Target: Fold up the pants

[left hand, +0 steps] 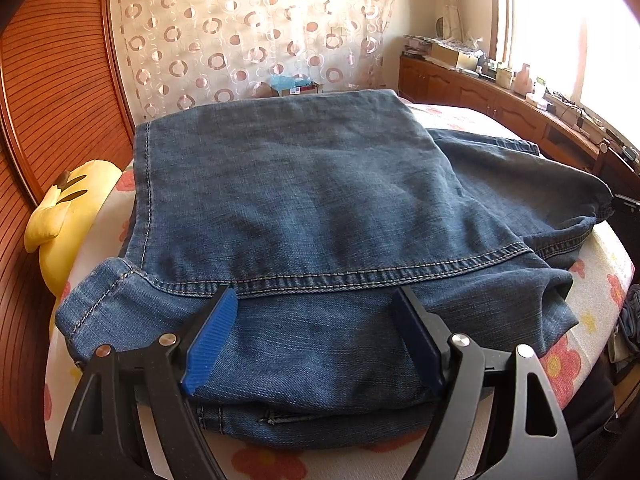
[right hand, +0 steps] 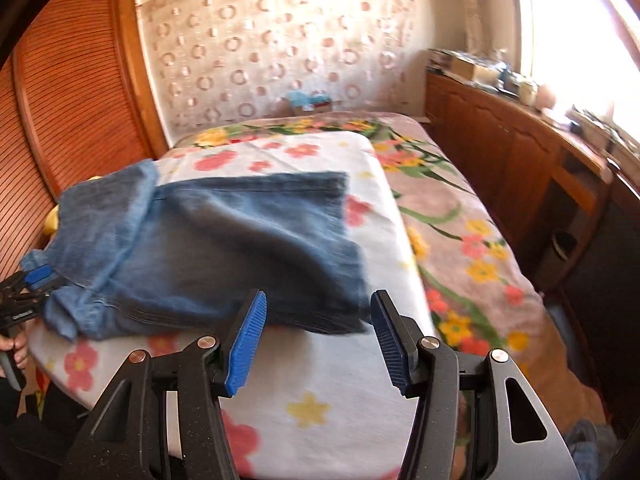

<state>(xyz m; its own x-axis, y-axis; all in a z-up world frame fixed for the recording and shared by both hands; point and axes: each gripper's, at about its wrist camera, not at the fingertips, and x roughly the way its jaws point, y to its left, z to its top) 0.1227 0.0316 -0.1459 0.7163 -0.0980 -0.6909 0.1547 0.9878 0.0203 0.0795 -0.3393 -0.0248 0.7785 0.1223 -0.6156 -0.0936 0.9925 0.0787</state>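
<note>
Folded blue denim pants (left hand: 304, 200) lie on a white flower-printed blanket (right hand: 320, 412), which covers the near left part of a bed spread with a pink floral blanket (right hand: 472, 248). A yellow plush pillow (left hand: 72, 216) sits left of the pants, against a slatted wooden headboard (left hand: 52, 92). A long wooden cabinet (right hand: 500, 152) runs along the bed's right side, and a circle-patterned curtain (left hand: 248, 32) hangs behind.

No readable text or labels.
</note>
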